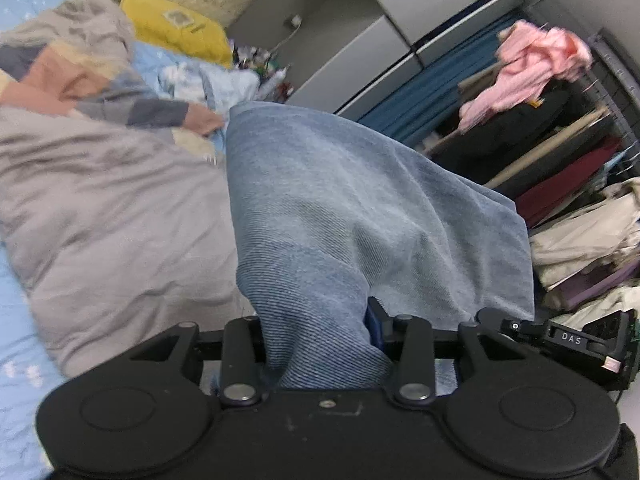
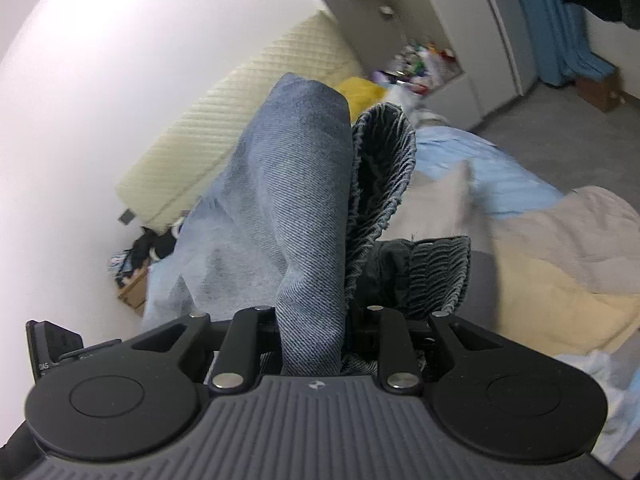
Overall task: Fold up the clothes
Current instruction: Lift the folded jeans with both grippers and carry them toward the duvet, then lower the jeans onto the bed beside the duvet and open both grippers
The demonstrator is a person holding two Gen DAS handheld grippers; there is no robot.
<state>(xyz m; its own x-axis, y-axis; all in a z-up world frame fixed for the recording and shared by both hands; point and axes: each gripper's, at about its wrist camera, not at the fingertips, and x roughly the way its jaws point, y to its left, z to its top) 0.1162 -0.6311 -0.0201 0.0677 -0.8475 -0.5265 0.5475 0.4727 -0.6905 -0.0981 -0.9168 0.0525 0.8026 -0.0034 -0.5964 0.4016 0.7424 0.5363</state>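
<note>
The left gripper [image 1: 320,340] had its fingers pinched on a fold of the blue denim garment [image 1: 360,208], which was lifted and draped above the grey quilt [image 1: 112,208] on the bed. The right gripper [image 2: 316,336] likewise pinched the denim [image 2: 296,200], beside its gathered elastic waistband [image 2: 380,168].

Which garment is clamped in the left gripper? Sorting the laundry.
The blue denim piece, bunched in the left gripper. The pink garment sits on the far rack, untouched.
</note>
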